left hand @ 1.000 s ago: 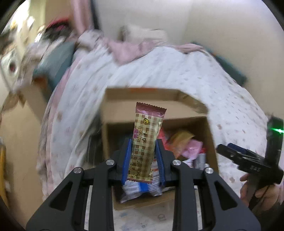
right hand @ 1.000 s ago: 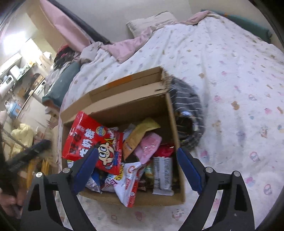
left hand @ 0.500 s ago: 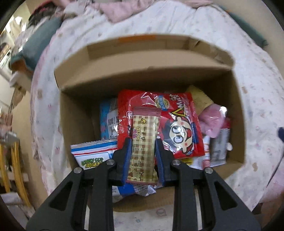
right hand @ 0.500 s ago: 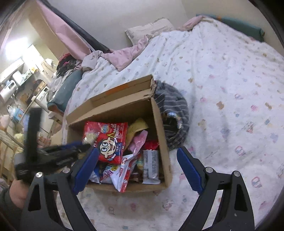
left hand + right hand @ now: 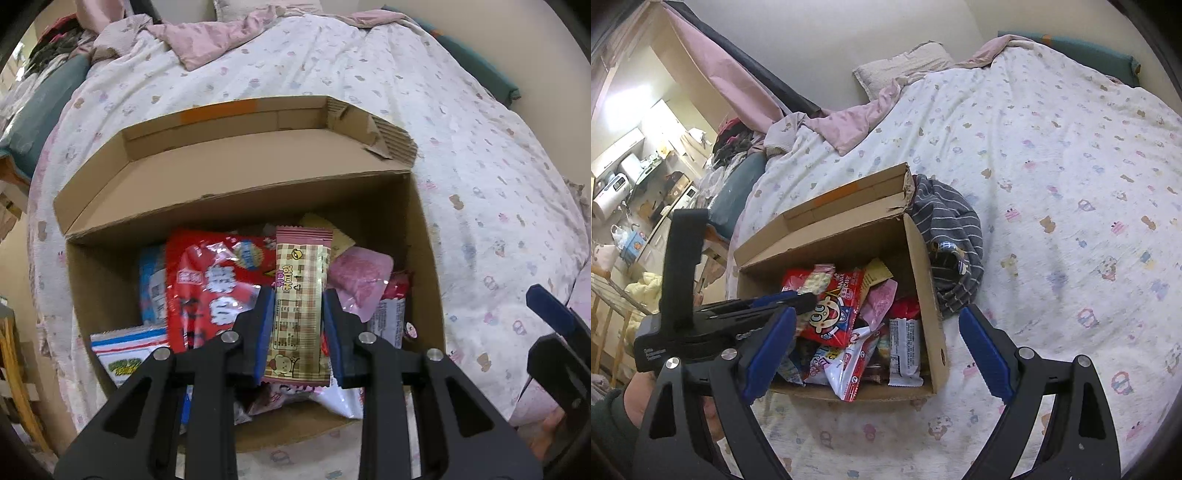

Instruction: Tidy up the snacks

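Cardboard box (image 5: 236, 173) holds many snacks; left tongs (image 5: 298, 314), just loosening, pinch one checkered bar (image 5: 299, 302); right tongs (image 5: 877, 354) gape empty.

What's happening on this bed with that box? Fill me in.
A person is sorting snacks into a cardboard box on the bed. The left hand-held gripper has a checkered snack bar between its pads, above the packets already in the box; its jaws have just been opening slightly. The right hand-held gripper hangs wide open and empty near the box. A red snack bag lies on top of the pile.
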Tool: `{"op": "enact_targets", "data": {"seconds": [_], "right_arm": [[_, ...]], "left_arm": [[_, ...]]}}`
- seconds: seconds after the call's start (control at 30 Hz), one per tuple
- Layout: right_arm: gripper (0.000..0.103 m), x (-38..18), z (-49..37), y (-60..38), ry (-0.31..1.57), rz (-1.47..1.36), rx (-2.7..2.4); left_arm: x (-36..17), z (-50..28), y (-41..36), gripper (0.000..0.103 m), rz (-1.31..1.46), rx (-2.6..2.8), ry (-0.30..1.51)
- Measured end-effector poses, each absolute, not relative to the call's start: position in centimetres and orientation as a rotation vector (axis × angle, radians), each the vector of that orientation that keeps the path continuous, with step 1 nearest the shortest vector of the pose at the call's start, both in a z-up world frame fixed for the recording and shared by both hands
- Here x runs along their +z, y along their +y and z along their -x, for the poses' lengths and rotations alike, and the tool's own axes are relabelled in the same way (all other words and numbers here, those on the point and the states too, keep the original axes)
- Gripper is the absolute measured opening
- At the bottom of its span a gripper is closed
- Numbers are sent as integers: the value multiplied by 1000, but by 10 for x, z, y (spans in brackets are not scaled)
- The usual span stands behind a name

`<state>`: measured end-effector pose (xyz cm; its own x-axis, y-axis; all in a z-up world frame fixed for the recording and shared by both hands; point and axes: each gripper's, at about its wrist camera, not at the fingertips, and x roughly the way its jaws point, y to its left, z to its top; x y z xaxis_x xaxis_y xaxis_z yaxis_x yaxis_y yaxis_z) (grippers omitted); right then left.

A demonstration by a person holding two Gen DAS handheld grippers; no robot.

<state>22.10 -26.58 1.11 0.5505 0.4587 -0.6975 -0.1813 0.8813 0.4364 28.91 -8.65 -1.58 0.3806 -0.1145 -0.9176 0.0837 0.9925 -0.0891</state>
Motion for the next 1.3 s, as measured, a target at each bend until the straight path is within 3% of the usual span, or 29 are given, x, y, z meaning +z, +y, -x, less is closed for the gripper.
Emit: {"op": "enact_targets", "data": {"seconds": [0.03, 0.1, 0.17, 0.43, 0.53, 0.6, 0.93, 1.07, 1.3], "right_arm": [[92, 12, -221, -266, 912, -332, 383], [92, 11, -221, -268, 913, -330, 378], [92, 10, -223, -269, 920, -327, 368], [103, 10, -224, -268, 921, -338, 359], [103, 12, -221, -262, 912, -348, 360], [103, 11, -217, -257, 914, -354, 357], [103, 23, -185, -223, 905, -305, 367], [103, 32, -163, -213, 884, -273, 366], [103, 42, -122, -200, 823, -200, 329]], "left_arm": [[-16, -289, -91, 34, 0, -116, 1176], [-15, -287, -92, 61, -28, -95, 1167], [-11, -284, -90, 71, -28, -94, 1148], [9, -268, -64, 72, -8, -41, 1109], [22, -255, -54, 73, -7, -38, 1073], [30, -244, -45, 83, 4, -32, 1056], [58, -175, 6, 84, 46, 27, 946], [57, -149, 19, 101, 49, 15, 918], [51, -103, 38, 103, 107, 13, 872]]}}
